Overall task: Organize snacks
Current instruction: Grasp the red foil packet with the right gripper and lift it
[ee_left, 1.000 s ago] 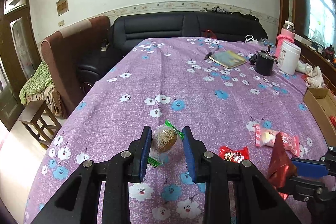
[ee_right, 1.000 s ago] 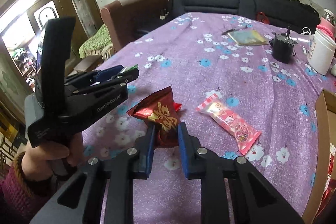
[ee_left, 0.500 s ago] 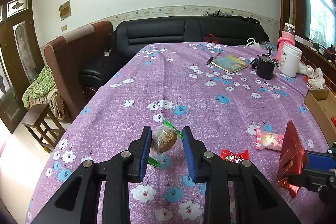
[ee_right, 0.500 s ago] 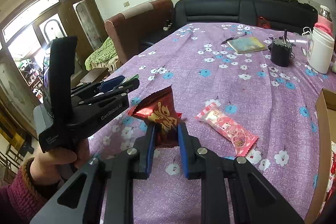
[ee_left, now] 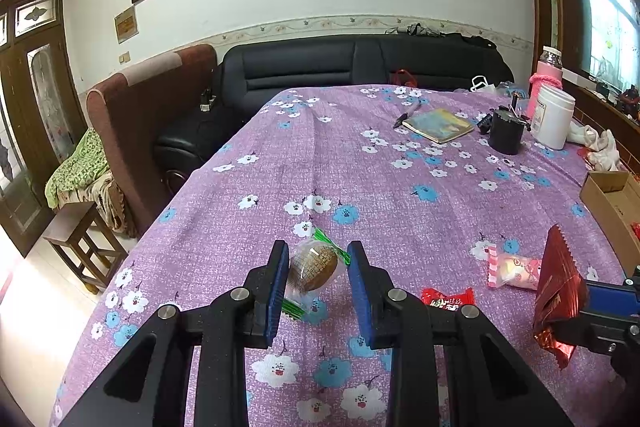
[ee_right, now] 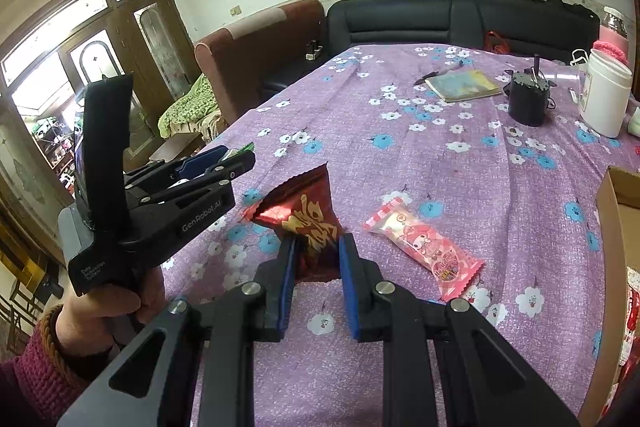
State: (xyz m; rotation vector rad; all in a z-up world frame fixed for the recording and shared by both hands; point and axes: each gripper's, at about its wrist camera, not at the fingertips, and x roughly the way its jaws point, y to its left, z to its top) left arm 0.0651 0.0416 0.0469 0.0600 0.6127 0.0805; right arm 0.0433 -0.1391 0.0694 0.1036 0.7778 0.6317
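Note:
My left gripper point(ee_left: 318, 281) is shut on a brown round snack in a clear wrapper with green ends point(ee_left: 312, 269), held above the purple flowered tablecloth point(ee_left: 360, 179). My right gripper point(ee_right: 316, 259) is shut on a red foil snack packet with gold writing point(ee_right: 306, 215), also lifted; the packet shows in the left wrist view point(ee_left: 558, 291). A pink cartoon snack packet point(ee_right: 424, 247) and a small red candy packet point(ee_left: 448, 299) lie on the cloth. The left gripper shows in the right wrist view point(ee_right: 224, 163).
A cardboard box point(ee_left: 612, 199) stands at the table's right edge. A book point(ee_left: 438, 125), a black cup point(ee_left: 506, 135), a white jar point(ee_left: 552, 117) and a pink bottle point(ee_left: 546, 75) are at the far right. A sofa point(ee_left: 360, 63) and a stool point(ee_left: 84, 243) are beyond the table.
Both grippers have risen a little with their snacks still held. The red packet now sits higher and further right in the left wrist view.

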